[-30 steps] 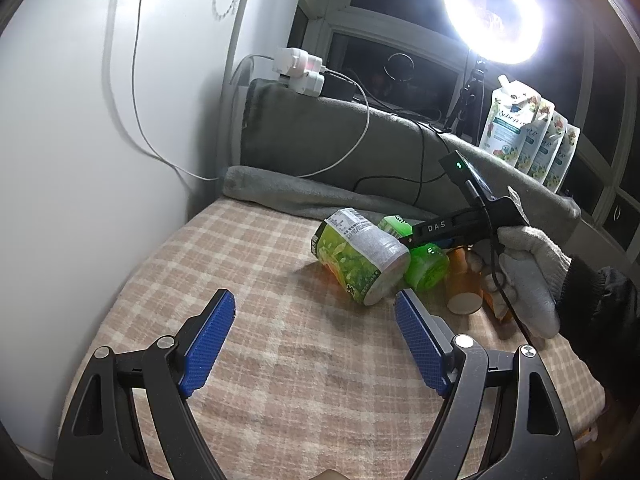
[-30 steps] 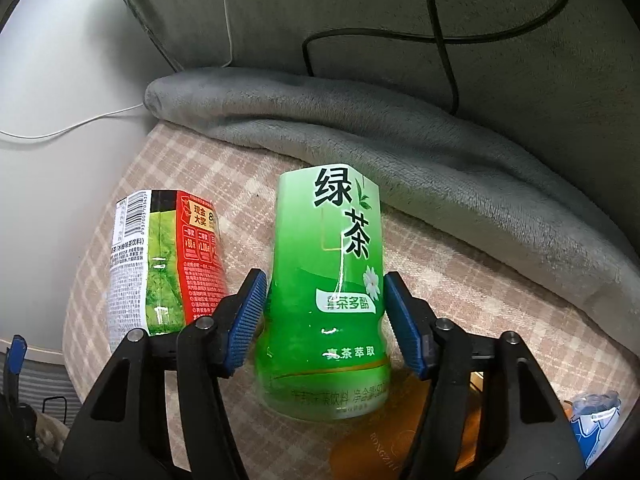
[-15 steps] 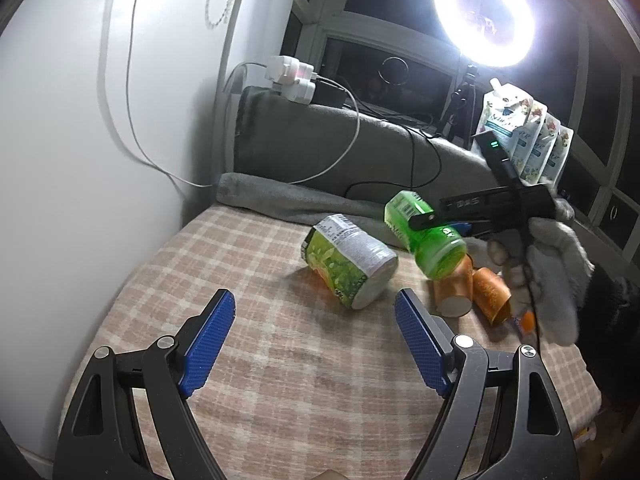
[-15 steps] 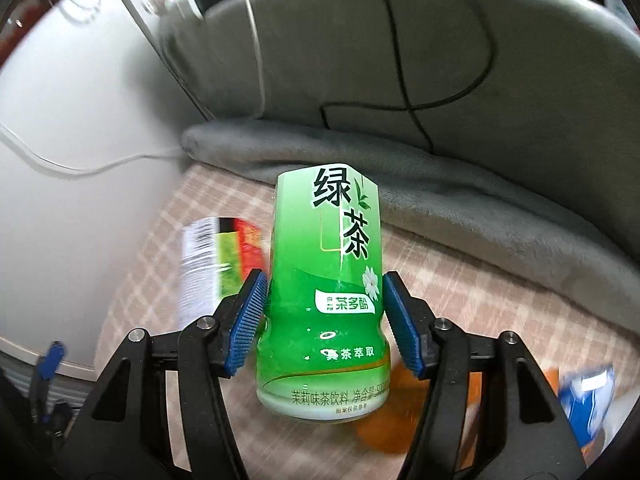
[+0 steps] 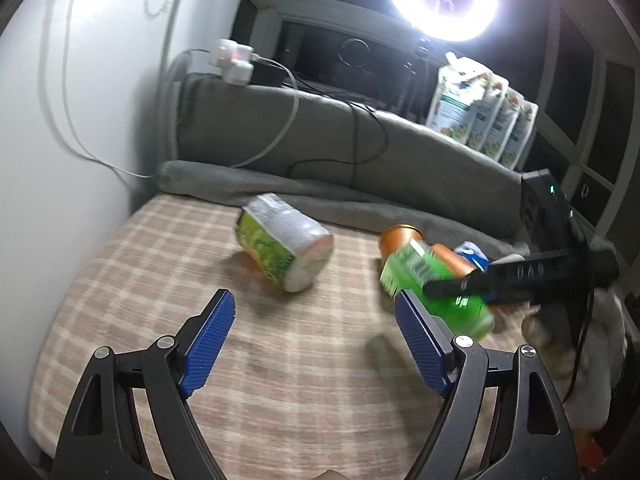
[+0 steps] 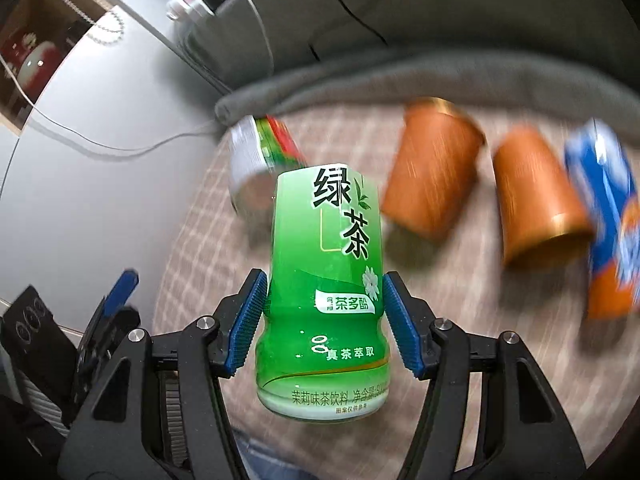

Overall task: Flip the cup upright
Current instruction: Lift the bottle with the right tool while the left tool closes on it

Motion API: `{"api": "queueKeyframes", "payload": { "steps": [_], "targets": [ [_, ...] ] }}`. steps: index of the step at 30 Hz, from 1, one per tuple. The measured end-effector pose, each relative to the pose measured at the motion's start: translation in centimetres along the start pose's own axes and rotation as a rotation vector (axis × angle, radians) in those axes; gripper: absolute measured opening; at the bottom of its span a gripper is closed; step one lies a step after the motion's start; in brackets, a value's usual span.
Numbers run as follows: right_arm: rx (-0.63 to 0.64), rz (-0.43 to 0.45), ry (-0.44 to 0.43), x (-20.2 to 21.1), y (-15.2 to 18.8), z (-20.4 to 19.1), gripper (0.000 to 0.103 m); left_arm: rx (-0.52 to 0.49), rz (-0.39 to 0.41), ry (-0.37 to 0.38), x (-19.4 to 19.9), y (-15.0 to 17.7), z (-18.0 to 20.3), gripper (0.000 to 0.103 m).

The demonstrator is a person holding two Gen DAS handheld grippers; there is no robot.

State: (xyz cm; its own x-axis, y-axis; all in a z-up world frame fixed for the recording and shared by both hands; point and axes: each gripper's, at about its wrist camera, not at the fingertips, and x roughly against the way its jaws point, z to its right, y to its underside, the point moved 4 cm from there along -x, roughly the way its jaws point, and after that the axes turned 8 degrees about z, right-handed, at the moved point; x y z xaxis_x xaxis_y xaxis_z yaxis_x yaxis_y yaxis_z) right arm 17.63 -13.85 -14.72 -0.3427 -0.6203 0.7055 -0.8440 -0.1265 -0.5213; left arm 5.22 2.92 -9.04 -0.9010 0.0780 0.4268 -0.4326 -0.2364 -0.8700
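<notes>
My right gripper (image 6: pixel 324 316) is shut on a green tea cup (image 6: pixel 326 292) with Chinese print and holds it in the air above the checked cloth (image 6: pixel 208 248), tilted. In the left wrist view the green cup (image 5: pixel 436 284) hangs at the right, clamped by the right gripper (image 5: pixel 448 288). My left gripper (image 5: pixel 316 344) is open and empty, low over the cloth (image 5: pixel 160 280). A green-and-white cup (image 5: pixel 286 250) lies on its side ahead of it; it also shows in the right wrist view (image 6: pixel 260 156).
Two orange cups (image 6: pixel 434 168) (image 6: pixel 536 204) and a blue-orange cup (image 6: pixel 608 232) lie on their sides on the cloth. A grey blanket roll (image 5: pixel 320 196) and a padded backrest with cables bound the far side. A white wall (image 5: pixel 60 120) stands at the left.
My right gripper has lifted the green cup, swung it right and toward the front, and tilted it. The view now looks down on the lying cups. My left gripper stays open.
</notes>
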Motion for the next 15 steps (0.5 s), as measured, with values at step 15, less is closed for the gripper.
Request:
{"api": "queueKeyframes", "payload": {
  "steps": [15],
  "targets": [
    [-0.101,-0.002,0.030,0.2,3.4,3.8,0.080,0.093,-0.188,0.138,-3.9,1.8,2.8,0.082]
  ]
}}
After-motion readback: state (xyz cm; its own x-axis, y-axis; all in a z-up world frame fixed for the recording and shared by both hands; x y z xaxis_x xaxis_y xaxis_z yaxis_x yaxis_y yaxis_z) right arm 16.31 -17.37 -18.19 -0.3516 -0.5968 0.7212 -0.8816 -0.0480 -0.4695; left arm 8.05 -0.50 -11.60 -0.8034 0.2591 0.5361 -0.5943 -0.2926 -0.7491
